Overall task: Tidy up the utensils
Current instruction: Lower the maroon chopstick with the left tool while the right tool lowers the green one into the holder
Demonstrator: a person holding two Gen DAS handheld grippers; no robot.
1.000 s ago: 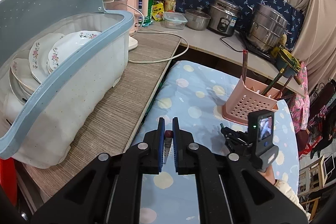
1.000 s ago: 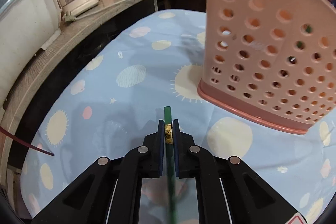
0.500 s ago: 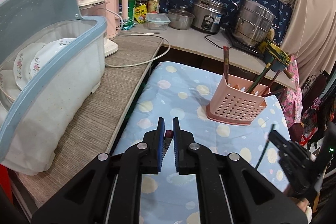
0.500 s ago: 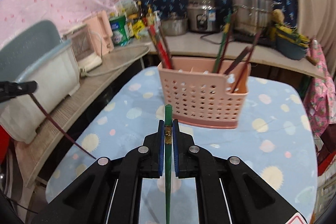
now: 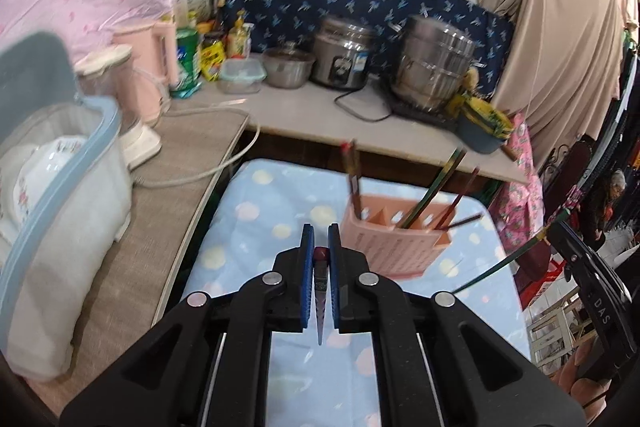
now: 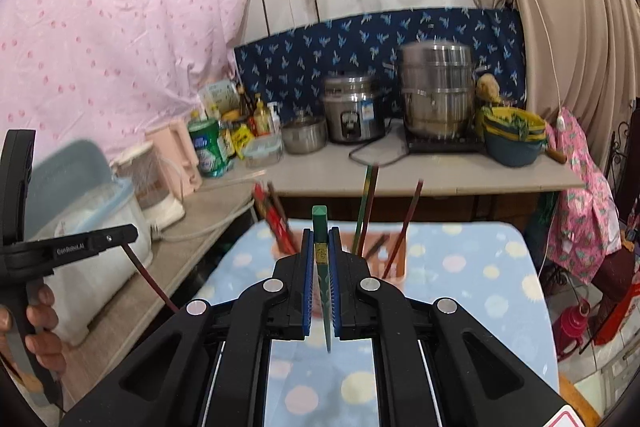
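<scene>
My left gripper (image 5: 320, 239) is shut on a dark red chopstick (image 5: 321, 291), held above the blue sun-patterned tablecloth (image 5: 248, 227). Beyond it stands the pink perforated utensil holder (image 5: 394, 247) with several chopsticks leaning in it. My right gripper (image 6: 320, 233) is shut on a green chopstick (image 6: 321, 247), high over the table; the pink holder (image 6: 394, 255) shows partly behind its fingers. The left wrist view catches the right gripper (image 5: 556, 229) at the right edge with the green chopstick (image 5: 500, 267). The right wrist view has the left gripper (image 6: 132, 234) at the left, red chopstick (image 6: 148, 279) hanging from it.
A blue-rimmed dish box (image 5: 60, 211) with plates sits on the left counter beside a pink kettle (image 5: 152, 67). A rice cooker (image 5: 342, 53), a steel steamer pot (image 5: 436, 67) and bottles line the back counter. A hand (image 6: 36, 323) grips the left tool.
Both grippers have risen and drawn back from the pink holder, each still shut on its chopstick. The right one climbed most, from just above the cloth to high above it.
</scene>
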